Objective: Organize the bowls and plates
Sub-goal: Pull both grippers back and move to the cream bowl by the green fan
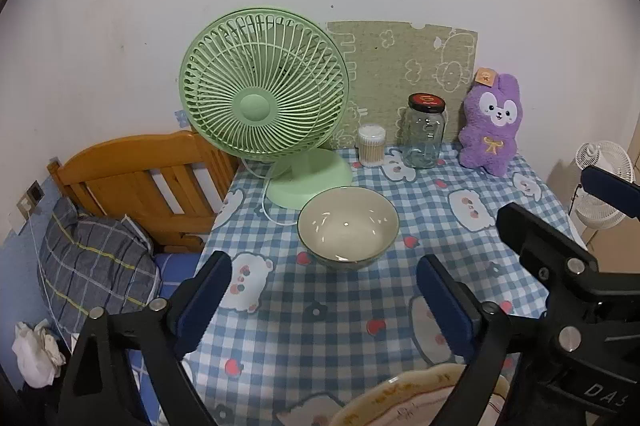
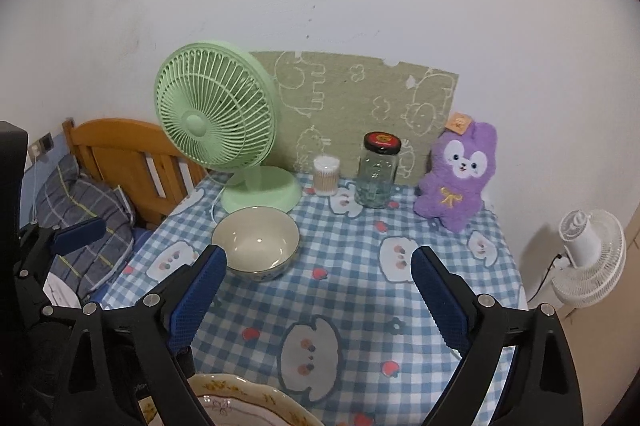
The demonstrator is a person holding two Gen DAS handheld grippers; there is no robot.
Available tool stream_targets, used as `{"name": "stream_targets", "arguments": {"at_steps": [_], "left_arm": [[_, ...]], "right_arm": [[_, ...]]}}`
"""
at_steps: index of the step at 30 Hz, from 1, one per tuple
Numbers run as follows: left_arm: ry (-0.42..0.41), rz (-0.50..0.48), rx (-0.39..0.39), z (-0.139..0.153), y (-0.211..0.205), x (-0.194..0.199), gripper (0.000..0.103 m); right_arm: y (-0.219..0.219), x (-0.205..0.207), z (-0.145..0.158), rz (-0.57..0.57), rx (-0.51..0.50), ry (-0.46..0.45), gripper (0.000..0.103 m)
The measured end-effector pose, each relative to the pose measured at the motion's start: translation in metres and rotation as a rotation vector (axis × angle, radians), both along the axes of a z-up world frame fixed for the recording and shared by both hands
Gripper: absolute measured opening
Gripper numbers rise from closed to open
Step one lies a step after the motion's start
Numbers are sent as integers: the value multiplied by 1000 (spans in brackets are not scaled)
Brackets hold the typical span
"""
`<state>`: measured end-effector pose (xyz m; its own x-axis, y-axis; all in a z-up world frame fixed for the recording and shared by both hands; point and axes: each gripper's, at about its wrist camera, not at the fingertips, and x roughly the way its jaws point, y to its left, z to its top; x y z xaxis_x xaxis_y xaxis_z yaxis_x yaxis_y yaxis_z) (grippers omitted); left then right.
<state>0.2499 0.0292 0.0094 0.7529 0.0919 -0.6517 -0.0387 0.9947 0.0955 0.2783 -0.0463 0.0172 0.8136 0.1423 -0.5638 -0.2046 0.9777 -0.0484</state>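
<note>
Two grippers hover over a checked table [image 2: 360, 310] with dishes on it.
A green fan [image 1: 262, 93] stands behind the cream bowl [image 1: 347, 226]; a plate [image 2: 240, 402] lies at the near edge. Left gripper [image 1: 324, 302] and right gripper [image 2: 318, 298] both gape wide, holding nothing.

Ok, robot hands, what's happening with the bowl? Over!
Left gripper and right gripper open, jaws empty. Bowl upright on the tablecloth, untouched; plate at near edge. Green fan close behind bowl.

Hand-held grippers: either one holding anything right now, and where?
Nothing held. The left hand-held gripper and right hand-held gripper both stand open with only tablecloth between the fingers; the bowl and plate sit untouched.
</note>
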Motion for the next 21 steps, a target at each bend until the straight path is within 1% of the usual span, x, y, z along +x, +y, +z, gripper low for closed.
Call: {"name": "stream_targets", "arguments": {"at_steps": [5, 10, 12, 16, 19, 21], "left_arm": [[14, 13, -23, -9, 10, 13, 93], [12, 27, -41, -19, 20, 29, 93], [18, 26, -54, -25, 23, 37, 93], [45, 37, -66, -37, 29, 54, 93], [63, 30, -75, -46, 33, 65, 93], [70, 33, -68, -51, 35, 71, 90]], "right_arm": [[4, 17, -13, 29, 52, 39, 95], [8, 37, -26, 32, 94, 81, 95], [11, 46, -32, 38, 98, 86, 95], [17, 62, -42, 38, 73, 87, 95], [19, 77, -50, 54, 90, 122, 95], [20, 86, -57, 67, 100, 155, 95]]}}
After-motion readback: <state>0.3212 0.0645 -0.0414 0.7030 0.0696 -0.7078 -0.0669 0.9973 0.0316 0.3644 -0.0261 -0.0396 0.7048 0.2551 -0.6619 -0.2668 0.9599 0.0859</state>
